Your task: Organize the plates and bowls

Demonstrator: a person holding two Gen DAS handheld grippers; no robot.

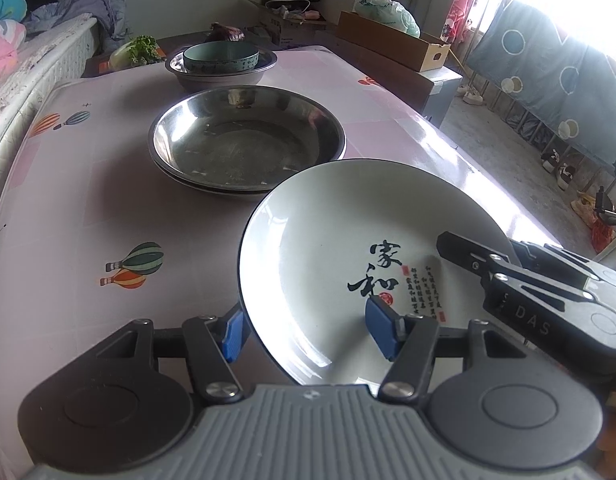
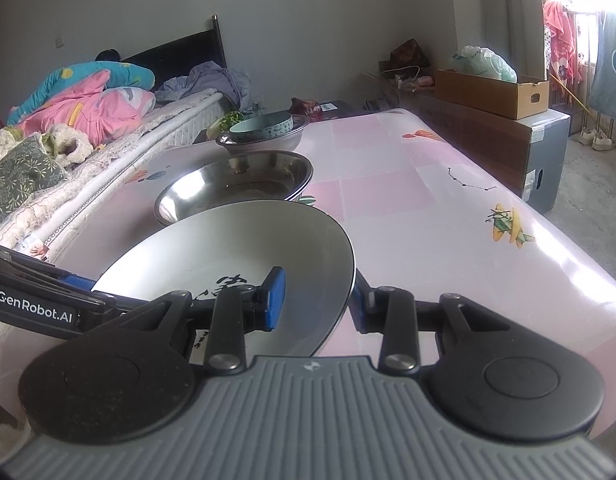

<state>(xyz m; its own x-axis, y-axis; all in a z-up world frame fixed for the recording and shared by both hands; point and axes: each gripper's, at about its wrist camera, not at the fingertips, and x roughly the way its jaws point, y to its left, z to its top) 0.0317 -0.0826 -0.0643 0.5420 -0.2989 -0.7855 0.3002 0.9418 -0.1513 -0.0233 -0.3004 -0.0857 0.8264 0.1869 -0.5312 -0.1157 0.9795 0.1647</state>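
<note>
A white plate with black calligraphy (image 1: pixel 347 256) is held tilted above the near part of the pink table (image 1: pixel 88 208). My left gripper (image 1: pixel 308 332) is shut on its near-left rim, one blue pad inside and one under it. My right gripper (image 2: pixel 319 300) is shut on its right rim; the plate also shows in the right wrist view (image 2: pixel 236 248). The right gripper appears in the left wrist view (image 1: pixel 547 288). Beyond the plate sit stacked steel basins (image 1: pixel 248 136). Farther back a teal bowl (image 1: pixel 222 56) sits inside another steel basin (image 1: pixel 224 76).
A bed with bedding (image 2: pixel 68 120) runs along the table's left side. Cardboard boxes (image 2: pixel 491 92) and a plastic bag (image 2: pixel 487 64) stand past the right edge. Greens (image 1: pixel 142 48) lie behind the far basin. Shoes lie on the floor (image 1: pixel 559 168) at right.
</note>
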